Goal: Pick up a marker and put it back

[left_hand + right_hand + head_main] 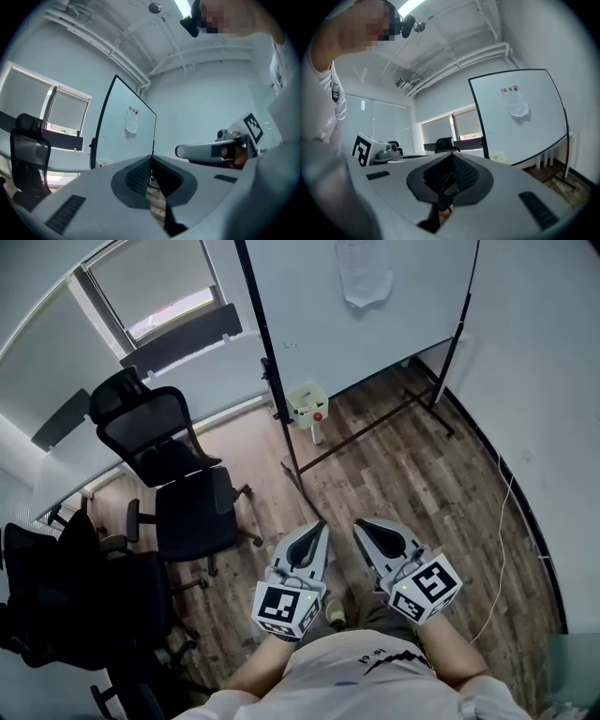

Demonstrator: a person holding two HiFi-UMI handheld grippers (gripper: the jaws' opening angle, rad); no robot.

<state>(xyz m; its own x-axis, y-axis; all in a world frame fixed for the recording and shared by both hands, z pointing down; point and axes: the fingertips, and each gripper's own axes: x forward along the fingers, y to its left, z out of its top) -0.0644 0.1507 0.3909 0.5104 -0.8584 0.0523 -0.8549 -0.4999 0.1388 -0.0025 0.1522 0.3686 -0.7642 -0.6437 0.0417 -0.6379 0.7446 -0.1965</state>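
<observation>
I cannot make out any marker in these views. Both grippers hang close in front of my body over the wood floor, pointing toward the whiteboard (pixel 375 315). My left gripper (pixel 322 526) has its jaws shut with nothing between them, and in its own view the tips (pixel 151 158) meet. My right gripper (pixel 359 524) sits just beside it, also shut and empty, with the tips (pixel 452 153) touching. A small white box (pixel 307 402) with a red spot stands by the whiteboard's (pixel 520 122) foot. A sheet of paper (pixel 364 273) hangs on the board.
Black office chairs (pixel 183 488) stand at the left, with more at the far left by a white desk (pixel 66 460) under the window (pixel 155 282). The whiteboard's black frame legs (pixel 375 423) cross the floor ahead. A thin cable (pixel 502 540) runs along the right wall.
</observation>
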